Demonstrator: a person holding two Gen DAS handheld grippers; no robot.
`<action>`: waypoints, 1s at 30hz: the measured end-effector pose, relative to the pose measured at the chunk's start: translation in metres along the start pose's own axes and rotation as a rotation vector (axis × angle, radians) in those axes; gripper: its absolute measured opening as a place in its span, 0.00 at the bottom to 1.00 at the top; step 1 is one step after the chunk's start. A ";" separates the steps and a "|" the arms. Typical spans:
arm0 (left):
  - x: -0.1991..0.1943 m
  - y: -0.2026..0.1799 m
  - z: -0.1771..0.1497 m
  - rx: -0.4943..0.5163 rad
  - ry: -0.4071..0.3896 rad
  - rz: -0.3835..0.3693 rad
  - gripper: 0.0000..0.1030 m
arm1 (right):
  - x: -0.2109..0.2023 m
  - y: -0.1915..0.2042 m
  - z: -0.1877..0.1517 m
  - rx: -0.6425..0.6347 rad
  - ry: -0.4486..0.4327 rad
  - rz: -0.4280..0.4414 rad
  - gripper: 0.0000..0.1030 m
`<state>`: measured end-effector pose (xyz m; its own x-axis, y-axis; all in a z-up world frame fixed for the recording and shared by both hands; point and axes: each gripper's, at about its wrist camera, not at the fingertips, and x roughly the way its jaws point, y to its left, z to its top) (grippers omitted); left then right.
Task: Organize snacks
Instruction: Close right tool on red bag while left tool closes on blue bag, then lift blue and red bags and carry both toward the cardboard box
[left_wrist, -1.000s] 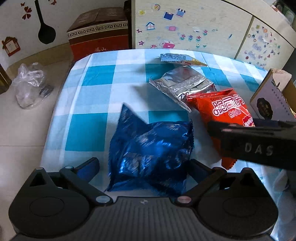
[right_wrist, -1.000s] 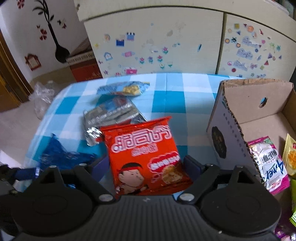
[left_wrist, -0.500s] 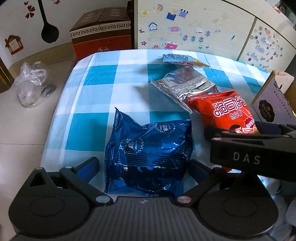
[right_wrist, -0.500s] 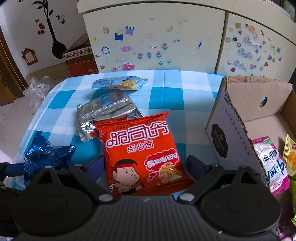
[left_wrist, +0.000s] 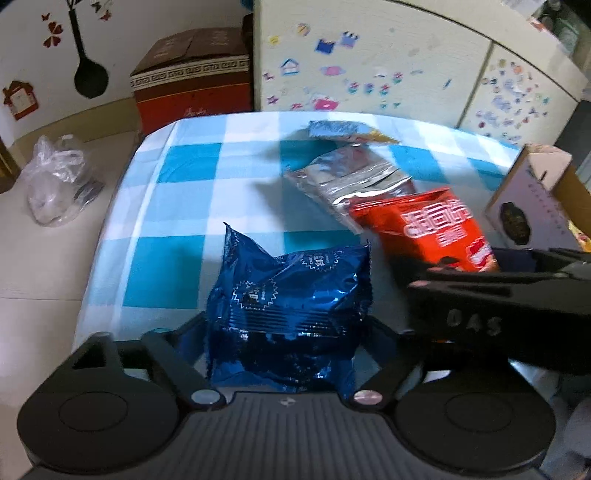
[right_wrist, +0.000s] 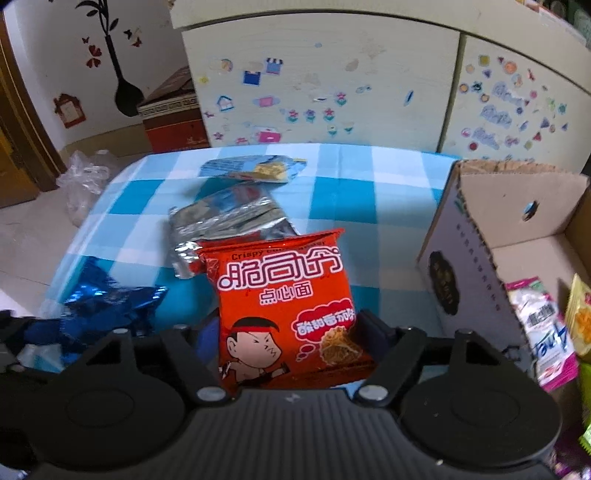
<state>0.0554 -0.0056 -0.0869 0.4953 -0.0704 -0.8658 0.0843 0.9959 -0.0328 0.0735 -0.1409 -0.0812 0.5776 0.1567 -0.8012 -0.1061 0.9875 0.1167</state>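
Left wrist view: my left claw (left_wrist: 288, 332) has just been closing and now pinches the blue packet (left_wrist: 291, 306). My right claw (right_wrist: 286, 332) likewise clamps the red packet (right_wrist: 284, 295), beside the cardboard box (right_wrist: 469, 280) on the table (right_wrist: 354, 195).

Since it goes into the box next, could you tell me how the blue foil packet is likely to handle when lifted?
The blue packet looks puffy and creased, so probably light and squashy. Its glossy foil may slip. The left gripper, just closing, pinches its sides, which already buckle.
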 end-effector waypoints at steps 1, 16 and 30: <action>-0.001 0.000 0.000 -0.003 -0.001 -0.004 0.82 | -0.002 0.002 0.000 -0.006 -0.003 -0.002 0.74; -0.021 0.010 0.001 -0.086 -0.016 -0.004 0.78 | -0.034 0.009 0.004 0.001 -0.042 -0.021 0.74; -0.065 0.008 0.006 -0.085 -0.114 0.020 0.78 | -0.096 0.003 0.006 0.021 -0.137 -0.031 0.74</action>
<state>0.0290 0.0061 -0.0284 0.5915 -0.0513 -0.8047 0.0020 0.9981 -0.0622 0.0227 -0.1531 -0.0003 0.6854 0.1260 -0.7172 -0.0705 0.9918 0.1068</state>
